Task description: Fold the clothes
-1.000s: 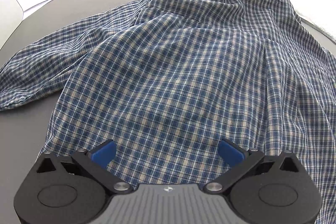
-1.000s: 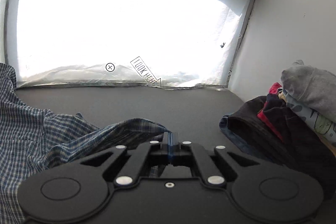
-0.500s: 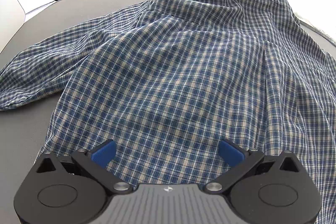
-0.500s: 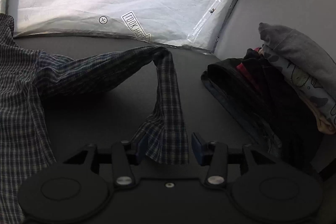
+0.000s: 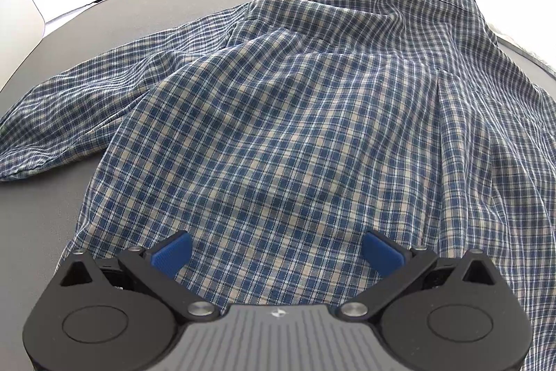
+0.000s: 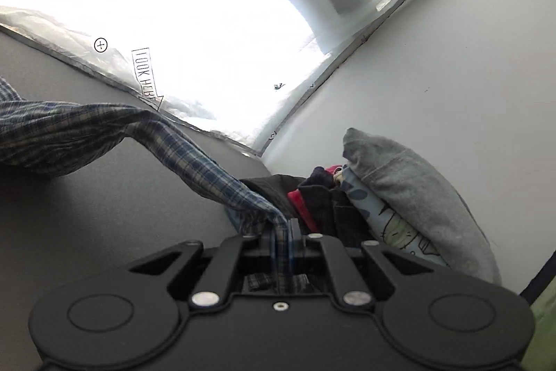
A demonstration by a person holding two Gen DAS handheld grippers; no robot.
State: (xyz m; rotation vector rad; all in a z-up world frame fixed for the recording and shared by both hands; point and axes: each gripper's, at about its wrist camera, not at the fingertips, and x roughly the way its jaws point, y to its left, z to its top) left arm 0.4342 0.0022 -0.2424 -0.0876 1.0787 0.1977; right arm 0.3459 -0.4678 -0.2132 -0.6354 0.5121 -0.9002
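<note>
A blue and beige checked shirt [image 5: 295,127] lies spread and rumpled on the dark grey table [image 5: 41,214], one sleeve trailing to the left. My left gripper [image 5: 276,249] hovers over the shirt's near hem, open, its blue pads wide apart with only flat cloth below them. In the right wrist view the shirt's other sleeve [image 6: 180,148] runs from the left down into my right gripper [image 6: 283,232]. Its jaws are closing, and the pads pinch the sleeve's end between them. This view is tilted.
A stack of clothes [image 6: 399,197] sits at the right of the table, grey and pale printed pieces on top, dark and red ones beneath. A white wall [image 6: 451,75] rises behind it. Bright plastic sheeting [image 6: 191,23] lines the table's far edge.
The right gripper opened around the sleeve's end, then closed on it, and rolled so its view tilts. The left gripper and the shirt body stayed put.
</note>
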